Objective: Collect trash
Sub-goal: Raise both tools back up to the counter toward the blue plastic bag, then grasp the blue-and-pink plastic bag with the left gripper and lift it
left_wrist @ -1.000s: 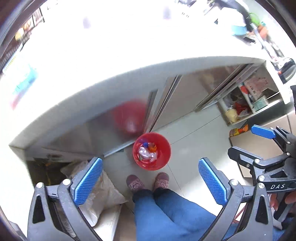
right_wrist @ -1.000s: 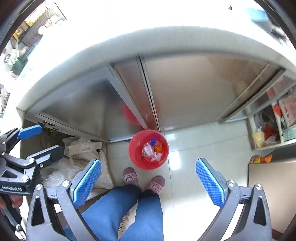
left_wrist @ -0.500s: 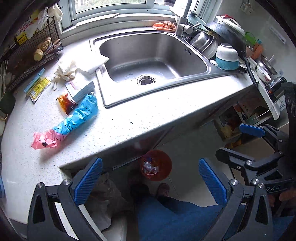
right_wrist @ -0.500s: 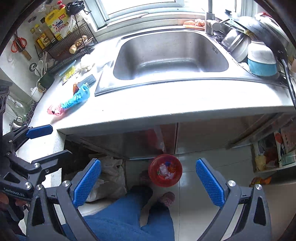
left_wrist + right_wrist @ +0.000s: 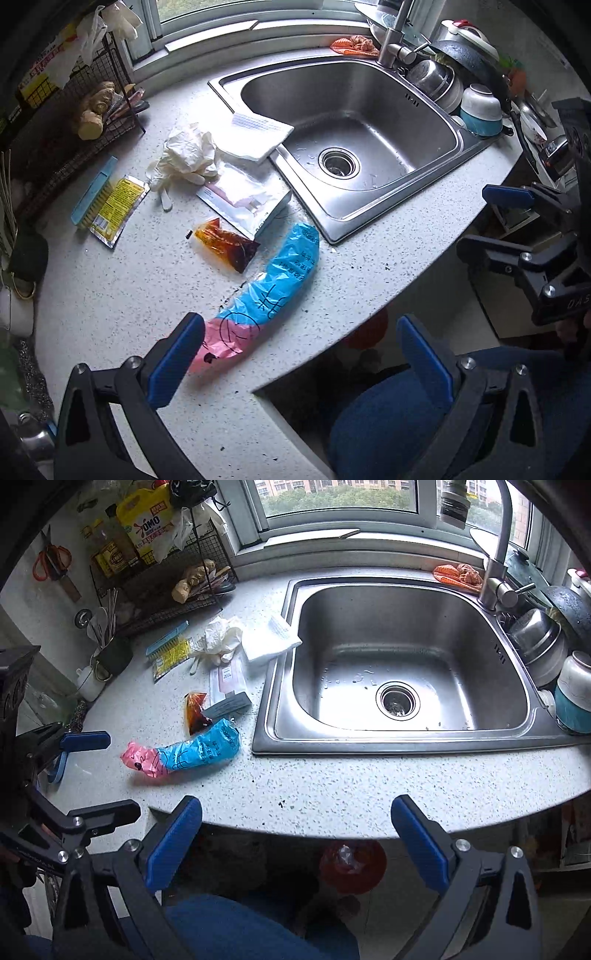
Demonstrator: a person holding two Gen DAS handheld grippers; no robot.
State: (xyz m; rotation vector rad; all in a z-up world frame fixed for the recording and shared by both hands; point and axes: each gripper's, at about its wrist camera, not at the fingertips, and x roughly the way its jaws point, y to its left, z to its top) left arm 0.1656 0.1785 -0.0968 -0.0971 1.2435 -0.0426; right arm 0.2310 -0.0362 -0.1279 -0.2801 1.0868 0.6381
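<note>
Both views have swung up from the floor bin to the countertop [image 5: 110, 302]. Left gripper [image 5: 301, 354] and right gripper [image 5: 295, 834] are both wide, empty. Blue-pink wrapper [image 5: 271, 295] lies at 11 o'clock of the left gripper, nearest trash, likely first pick. Red bin [image 5: 352, 866] waits below the counter edge for drops.

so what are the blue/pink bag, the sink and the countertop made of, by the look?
Blue and pink bag: thin plastic film, glossy; it crinkles and catches highlights, and part looks translucent.
Sink: stainless steel by the look, brushed; grey metallic sheen with soft reflections.
Countertop: probably speckled stone or a quartz-type composite, smooth; white with dark flecks. Which one, the views leave open.
</note>
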